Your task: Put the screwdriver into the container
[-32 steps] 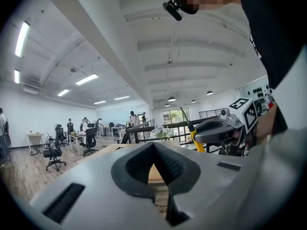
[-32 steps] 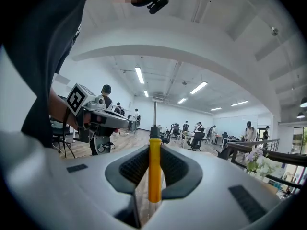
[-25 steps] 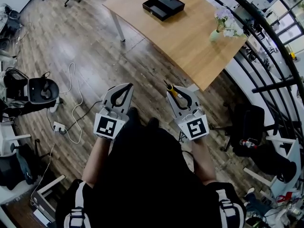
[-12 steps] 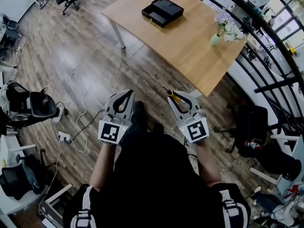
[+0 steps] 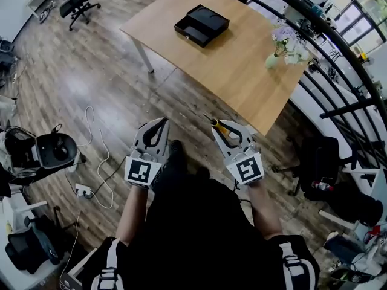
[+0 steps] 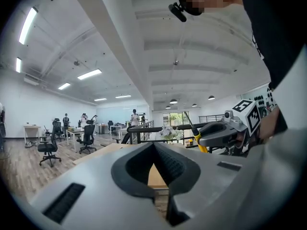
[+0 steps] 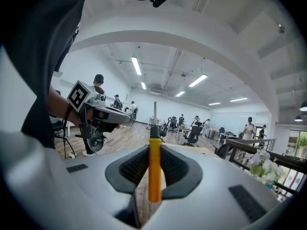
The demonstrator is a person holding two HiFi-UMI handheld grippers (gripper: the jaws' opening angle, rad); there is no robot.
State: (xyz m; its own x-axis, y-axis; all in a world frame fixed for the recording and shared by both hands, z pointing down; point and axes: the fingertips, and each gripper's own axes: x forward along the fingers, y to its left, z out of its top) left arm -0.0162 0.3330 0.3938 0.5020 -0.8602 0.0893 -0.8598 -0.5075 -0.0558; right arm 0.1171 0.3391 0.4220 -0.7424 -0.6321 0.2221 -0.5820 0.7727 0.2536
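The right gripper is carrying the screwdriver, fingers clamping its handle (left gripper: fingers together, empty). The next move is likely calling for a reach to the container on the table.

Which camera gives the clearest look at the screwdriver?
The right gripper view: the screwdriver sits centred, yellow handle clamped in the right tongs. The head view shows only a small yellow bit; the left gripper view shows it small, off to the side.
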